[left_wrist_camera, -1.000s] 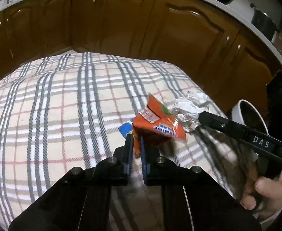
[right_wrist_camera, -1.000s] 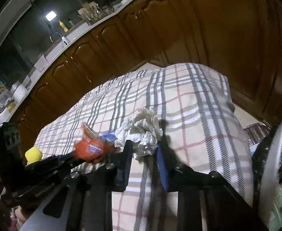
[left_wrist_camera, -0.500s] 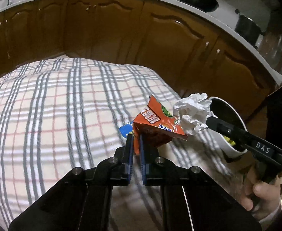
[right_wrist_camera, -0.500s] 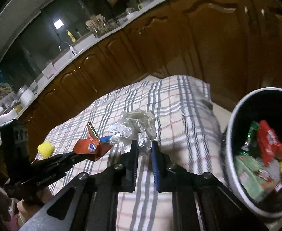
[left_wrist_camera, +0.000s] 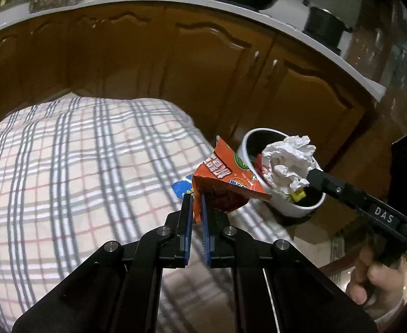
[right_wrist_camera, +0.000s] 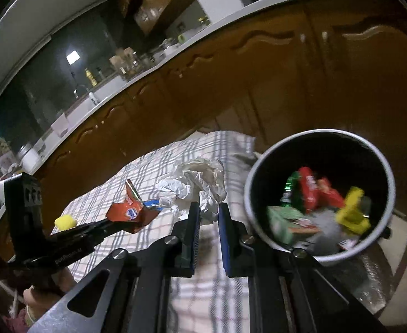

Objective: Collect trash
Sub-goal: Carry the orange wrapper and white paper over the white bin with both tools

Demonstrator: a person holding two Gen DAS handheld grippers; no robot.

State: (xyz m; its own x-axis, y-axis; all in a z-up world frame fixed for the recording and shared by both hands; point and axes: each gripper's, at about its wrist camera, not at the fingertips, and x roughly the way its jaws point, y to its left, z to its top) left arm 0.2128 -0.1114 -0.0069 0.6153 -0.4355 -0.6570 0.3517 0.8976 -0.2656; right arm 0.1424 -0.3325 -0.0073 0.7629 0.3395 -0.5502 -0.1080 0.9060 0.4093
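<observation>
My left gripper is shut on an orange snack wrapper and holds it in the air above the table's right edge; it also shows in the right wrist view. My right gripper is shut on a crumpled white paper ball, seen in the left wrist view over the bin. The white trash bin with black inside holds several wrappers; it stands right of the table.
The table has a plaid cloth. A blue wrapper lies on it near the left fingertips. Brown cabinets run behind the table. A yellow object sits behind the left gripper.
Both grippers lifted their trash off the cloth and carried it right toward the bin. The paper ball now hangs near the bin's mouth.
</observation>
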